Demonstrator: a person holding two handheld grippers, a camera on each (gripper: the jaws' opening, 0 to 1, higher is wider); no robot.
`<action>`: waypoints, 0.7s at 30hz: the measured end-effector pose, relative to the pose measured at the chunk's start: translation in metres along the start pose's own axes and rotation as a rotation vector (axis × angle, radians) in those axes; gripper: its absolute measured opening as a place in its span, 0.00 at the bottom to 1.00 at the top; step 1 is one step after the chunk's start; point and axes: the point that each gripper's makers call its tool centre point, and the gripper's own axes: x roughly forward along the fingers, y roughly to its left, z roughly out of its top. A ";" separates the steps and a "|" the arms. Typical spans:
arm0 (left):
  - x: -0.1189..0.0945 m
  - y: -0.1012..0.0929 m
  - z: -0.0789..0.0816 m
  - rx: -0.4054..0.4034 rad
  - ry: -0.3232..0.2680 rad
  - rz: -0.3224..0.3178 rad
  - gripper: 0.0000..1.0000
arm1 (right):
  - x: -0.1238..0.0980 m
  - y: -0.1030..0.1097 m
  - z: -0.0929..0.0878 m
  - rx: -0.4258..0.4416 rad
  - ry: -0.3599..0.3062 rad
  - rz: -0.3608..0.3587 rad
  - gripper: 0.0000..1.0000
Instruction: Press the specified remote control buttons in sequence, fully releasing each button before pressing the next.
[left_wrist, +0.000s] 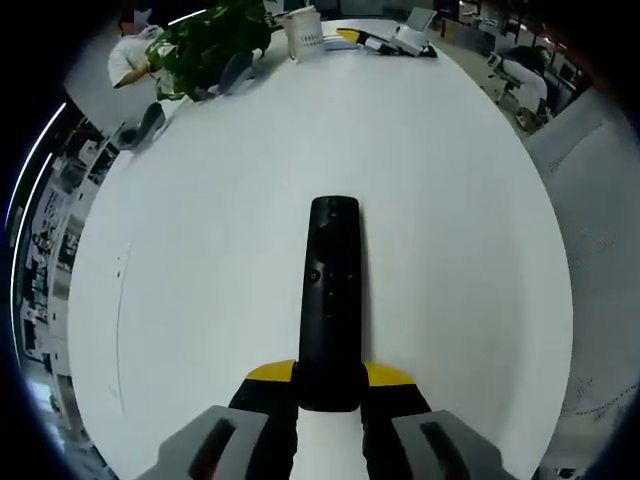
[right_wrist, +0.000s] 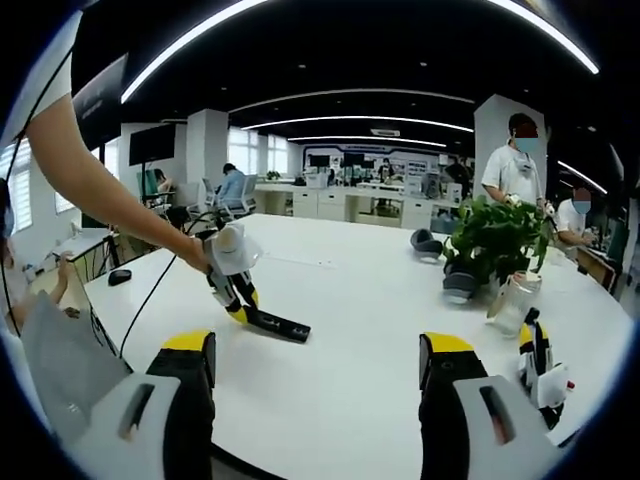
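The left gripper (left_wrist: 328, 400) clamps the near end of the black remote control (left_wrist: 331, 300), pinning it flat on the white table (left_wrist: 200, 250) so its buttons face up. Well back from the remote, the right gripper (right_wrist: 315, 370) hangs with its 2 jaws wide apart and empty, probably poised to press.

The remote (left_wrist: 331, 300) hides its near end between the left hand-held gripper (left_wrist: 330, 400); its button markings are too small to read.
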 end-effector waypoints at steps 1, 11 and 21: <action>0.001 0.004 0.000 0.000 0.002 0.001 0.22 | 0.000 -0.001 0.000 0.001 0.000 -0.003 0.89; 0.003 0.038 -0.003 0.011 0.026 0.011 0.22 | 0.000 -0.007 -0.003 0.005 0.014 -0.033 0.91; 0.009 0.067 0.000 0.039 0.048 0.020 0.22 | 0.001 -0.008 -0.006 -0.007 0.031 -0.043 0.91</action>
